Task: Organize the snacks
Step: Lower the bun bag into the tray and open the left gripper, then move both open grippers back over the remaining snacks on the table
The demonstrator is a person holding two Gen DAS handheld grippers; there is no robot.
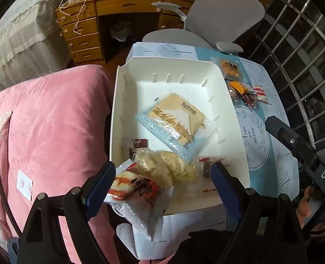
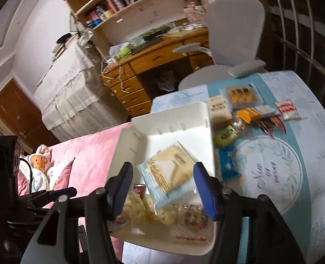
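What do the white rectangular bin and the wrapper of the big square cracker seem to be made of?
White rectangular bin: probably rigid plastic, smooth and matte, with moulded slots in its walls. Square cracker wrapper: thin clear plastic film with a blue printed edge, glossy and crinkled.

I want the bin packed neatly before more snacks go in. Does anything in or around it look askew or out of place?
Yes. A red-and-white snack packet hangs over the near rim of the white bin, partly outside it. The large blue-edged cracker packet lies at a slant, one corner resting on the snacks piled at the near end.
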